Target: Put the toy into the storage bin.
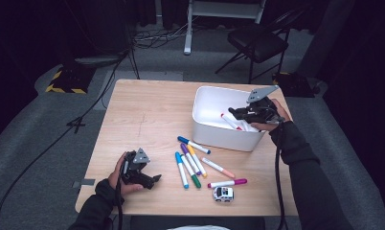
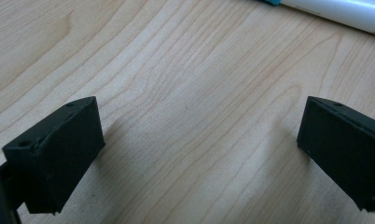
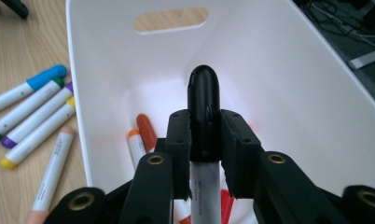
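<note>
Black-capped marker (image 3: pixel 203 100) sits clamped in right tool (image 3: pixel 203 140) above bin (image 3: pixel 288 93).

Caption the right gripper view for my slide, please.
Right gripper holds a black-capped marker over the white bin.

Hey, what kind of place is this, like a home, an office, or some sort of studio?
Probably a recording or lab studio: a small wooden table stands on grey carpet against dark surroundings, cables trail across the floor, and a folding chair waits behind.

Markers (image 1: pixel 195 160) on table (image 1: pixel 147 110), left of bin (image 1: pixel 206 128); toy car (image 1: pixel 223 193) nearest front edge.
</note>
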`<state>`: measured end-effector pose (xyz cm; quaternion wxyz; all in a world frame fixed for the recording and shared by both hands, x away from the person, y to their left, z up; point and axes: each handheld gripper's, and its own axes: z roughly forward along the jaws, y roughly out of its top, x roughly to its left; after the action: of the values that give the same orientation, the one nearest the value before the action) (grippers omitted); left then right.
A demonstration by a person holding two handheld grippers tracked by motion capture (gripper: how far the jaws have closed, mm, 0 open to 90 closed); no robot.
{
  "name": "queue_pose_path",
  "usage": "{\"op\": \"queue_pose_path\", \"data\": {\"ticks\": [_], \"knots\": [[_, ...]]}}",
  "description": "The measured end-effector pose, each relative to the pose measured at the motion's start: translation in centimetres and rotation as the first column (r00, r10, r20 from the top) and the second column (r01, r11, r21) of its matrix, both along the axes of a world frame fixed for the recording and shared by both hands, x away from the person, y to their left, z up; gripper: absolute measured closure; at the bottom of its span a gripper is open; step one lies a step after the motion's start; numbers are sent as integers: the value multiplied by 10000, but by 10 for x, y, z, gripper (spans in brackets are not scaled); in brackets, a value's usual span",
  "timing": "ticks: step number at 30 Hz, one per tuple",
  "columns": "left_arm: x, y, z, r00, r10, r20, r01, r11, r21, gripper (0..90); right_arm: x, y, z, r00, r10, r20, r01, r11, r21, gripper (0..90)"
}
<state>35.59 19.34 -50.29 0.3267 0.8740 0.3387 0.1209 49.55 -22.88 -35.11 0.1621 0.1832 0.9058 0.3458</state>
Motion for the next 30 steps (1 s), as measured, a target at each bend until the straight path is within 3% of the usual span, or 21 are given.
{"op": "queue_pose_path", "data": {"ticks": [5,10,15,19,24,26,30], "knots": [[0,0,0,10000,-15,-22,15,10000,3,6,2,-1,-10,9992,-145,-381,126,9987,-501,747],[0,0,0,10000,-11,-12,11,10000,-9,6,3,-3,-16,9979,-302,-578,263,9974,-673,744],[0,0,0,10000,-7,9,7,10000,1,6,2,-3,-16,9970,-376,-682,345,9983,-459,702],[0,0,0,10000,-7,4,7,10000,-4,6,0,-5,-15,9976,-402,-562,392,9991,-184,664],[0,0,0,10000,-2,4,2,10000,0,6,-8,-8,-9,9993,-229,-304,245,9981,562,652],[0,0,0,10000,-9,-21,9,10000,-27,6,-14,-9,-5,9996,-146,-231,171,9936,1115,652],[0,0,0,10000,-34,-75,34,10000,-35,6,-27,-11,0,10000,75,15,-77,9850,1727,649]]}}
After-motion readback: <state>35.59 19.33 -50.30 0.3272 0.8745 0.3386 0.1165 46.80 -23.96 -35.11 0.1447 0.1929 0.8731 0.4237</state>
